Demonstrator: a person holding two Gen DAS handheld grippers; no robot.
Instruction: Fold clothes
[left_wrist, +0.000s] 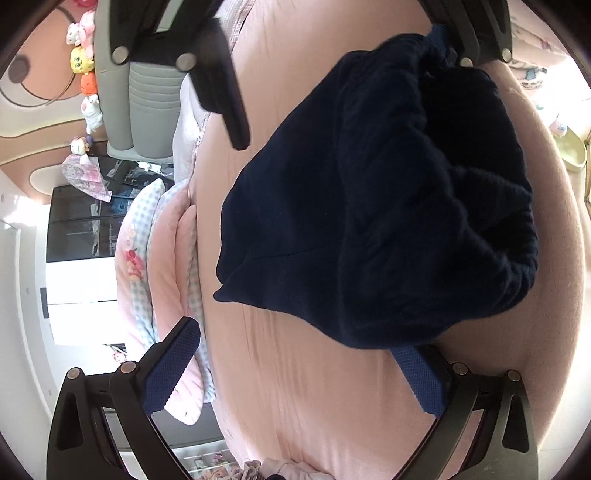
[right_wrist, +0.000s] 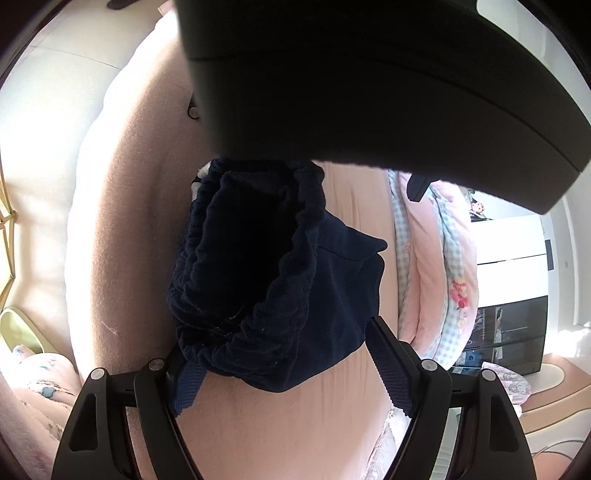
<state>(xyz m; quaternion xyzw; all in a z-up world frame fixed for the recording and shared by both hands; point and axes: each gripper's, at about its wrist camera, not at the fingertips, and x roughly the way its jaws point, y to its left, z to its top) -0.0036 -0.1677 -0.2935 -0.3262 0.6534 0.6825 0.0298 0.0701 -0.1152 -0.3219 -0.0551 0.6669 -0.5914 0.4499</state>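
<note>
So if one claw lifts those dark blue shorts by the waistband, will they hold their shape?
Probably not. The navy shorts look soft and already lie crumpled on the pink bedspread, so they would likely droop. The gathered elastic waistband should bunch, and pushing would likely wrinkle them.

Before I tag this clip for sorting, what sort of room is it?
Most likely a bedroom. A navy garment lies on a bed with a pink cover, folded pink and checked quilts are stacked at its edge, and plush toys hang on the wall.
</note>
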